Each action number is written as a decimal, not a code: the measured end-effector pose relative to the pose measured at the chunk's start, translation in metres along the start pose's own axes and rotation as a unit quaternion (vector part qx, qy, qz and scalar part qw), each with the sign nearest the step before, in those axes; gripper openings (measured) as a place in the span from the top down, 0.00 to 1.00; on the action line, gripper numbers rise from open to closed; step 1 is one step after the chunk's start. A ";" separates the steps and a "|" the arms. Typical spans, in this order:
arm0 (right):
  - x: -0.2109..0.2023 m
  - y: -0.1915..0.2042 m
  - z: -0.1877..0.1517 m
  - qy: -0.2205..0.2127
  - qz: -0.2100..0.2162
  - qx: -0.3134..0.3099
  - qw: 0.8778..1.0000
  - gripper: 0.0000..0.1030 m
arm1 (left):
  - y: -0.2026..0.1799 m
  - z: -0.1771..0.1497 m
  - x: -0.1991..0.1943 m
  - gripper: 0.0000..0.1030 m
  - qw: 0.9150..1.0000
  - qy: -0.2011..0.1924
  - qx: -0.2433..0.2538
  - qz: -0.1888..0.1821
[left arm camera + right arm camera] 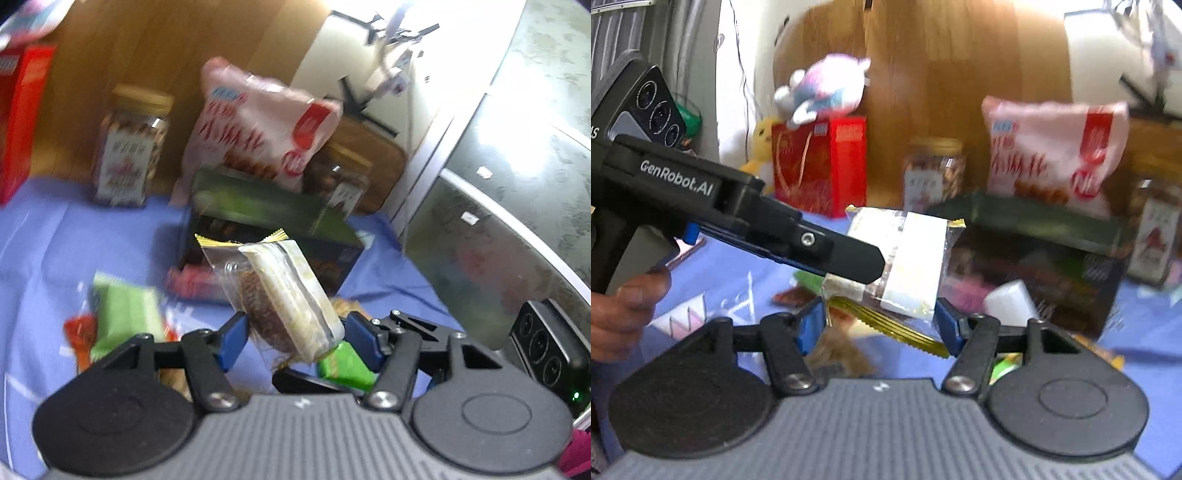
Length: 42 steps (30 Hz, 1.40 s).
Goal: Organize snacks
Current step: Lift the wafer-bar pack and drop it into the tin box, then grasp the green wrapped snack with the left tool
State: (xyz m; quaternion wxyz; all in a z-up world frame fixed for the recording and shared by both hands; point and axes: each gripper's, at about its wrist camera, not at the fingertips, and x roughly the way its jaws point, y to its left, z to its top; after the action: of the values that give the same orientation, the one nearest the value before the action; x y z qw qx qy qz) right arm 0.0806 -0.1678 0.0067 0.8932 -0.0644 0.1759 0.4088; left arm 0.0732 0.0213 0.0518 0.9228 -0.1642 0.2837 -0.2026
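Observation:
A clear-wrapped snack cake (288,295), white and brown with gold-edged seams, hangs above the blue tablecloth (74,240). My left gripper (295,332) is shut on it, a blue pad against each side. In the right wrist view the same cake (916,258) is held by the left gripper (875,269), which reaches in from the left in a person's hand (624,306). My right gripper (879,321) is open, and the cake's lower end hangs between its pads. Behind stands an open dark green box (266,206) (1034,229) with packets inside.
A pink snack bag (258,122) leans behind the box between two jars (129,147) (343,177). A red box (820,162) with a plush toy (827,88) stands at the back left. Loose green (125,314) and orange (79,328) packets lie on the cloth. A patterned cabinet (498,184) bounds the right.

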 end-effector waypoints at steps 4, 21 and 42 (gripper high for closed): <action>0.000 -0.010 0.010 -0.012 -0.017 -0.003 1.000 0.36 | -0.006 0.016 0.012 0.43 1.000 -0.005 0.017 -0.003; 0.058 -0.082 0.051 -0.013 -0.079 0.046 0.996 0.36 | 0.018 0.091 0.095 0.43 1.000 -0.009 0.002 -0.004; 0.024 -0.056 0.034 -0.018 0.020 0.108 0.994 0.50 | 0.084 0.058 0.000 0.36 0.994 -0.044 -0.078 0.068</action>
State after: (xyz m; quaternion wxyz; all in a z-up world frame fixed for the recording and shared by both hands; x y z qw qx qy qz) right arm 0.1463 -0.1792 0.0284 0.8894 0.0435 0.2044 0.4066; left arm 0.1305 0.1048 0.0621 0.9304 -0.2245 0.2684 -0.1095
